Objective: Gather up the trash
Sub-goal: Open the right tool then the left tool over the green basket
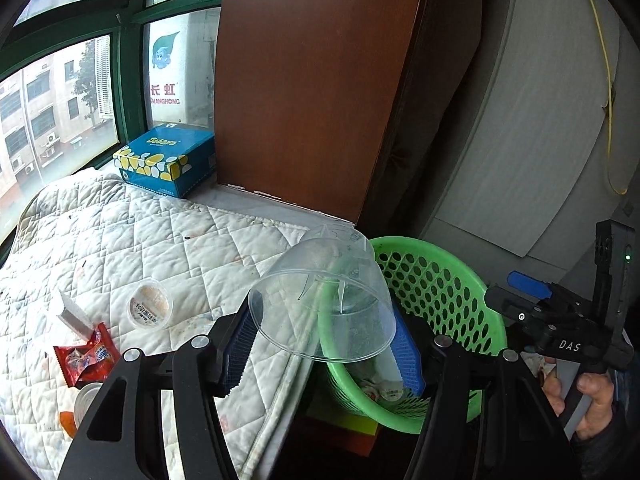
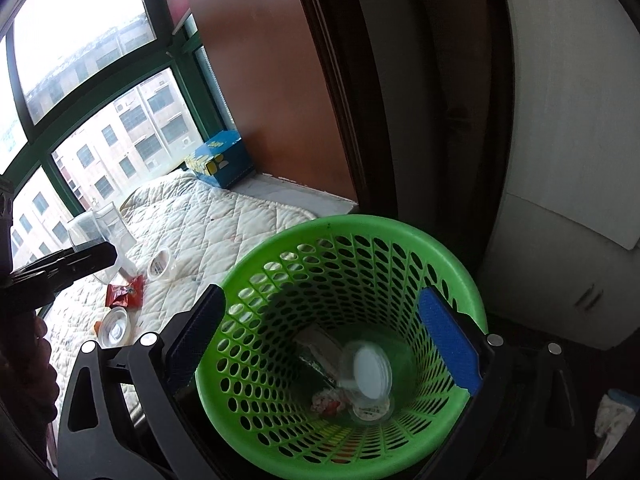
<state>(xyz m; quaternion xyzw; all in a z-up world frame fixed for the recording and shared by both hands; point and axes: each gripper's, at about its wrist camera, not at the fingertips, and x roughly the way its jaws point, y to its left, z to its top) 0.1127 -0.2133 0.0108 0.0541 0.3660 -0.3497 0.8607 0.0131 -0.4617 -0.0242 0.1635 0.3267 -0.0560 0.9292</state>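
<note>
My left gripper (image 1: 324, 336) is shut on a clear plastic cup (image 1: 320, 300), tipped on its side between the blue pads, over the edge of the quilted pad (image 1: 180, 248) and next to the green basket (image 1: 440, 280). In the right wrist view the cup (image 2: 96, 228) and left gripper (image 2: 80, 256) are at far left. My right gripper (image 2: 320, 332) stands open over the basket (image 2: 360, 228), nothing between its fingers. Inside the basket lie a white lid (image 2: 372, 372), a small cup and wrappers. On the pad lie a red wrapper (image 1: 86, 360), a small lidded cup (image 1: 150, 306) and a clear lid (image 2: 114, 326).
A blue tissue box (image 1: 168, 160) sits at the back of the pad by the window. A brown wooden panel (image 1: 312, 80) rises behind the pad, with a white cabinet (image 1: 540, 140) to its right. A person's hand (image 1: 592, 404) grips the right tool's handle.
</note>
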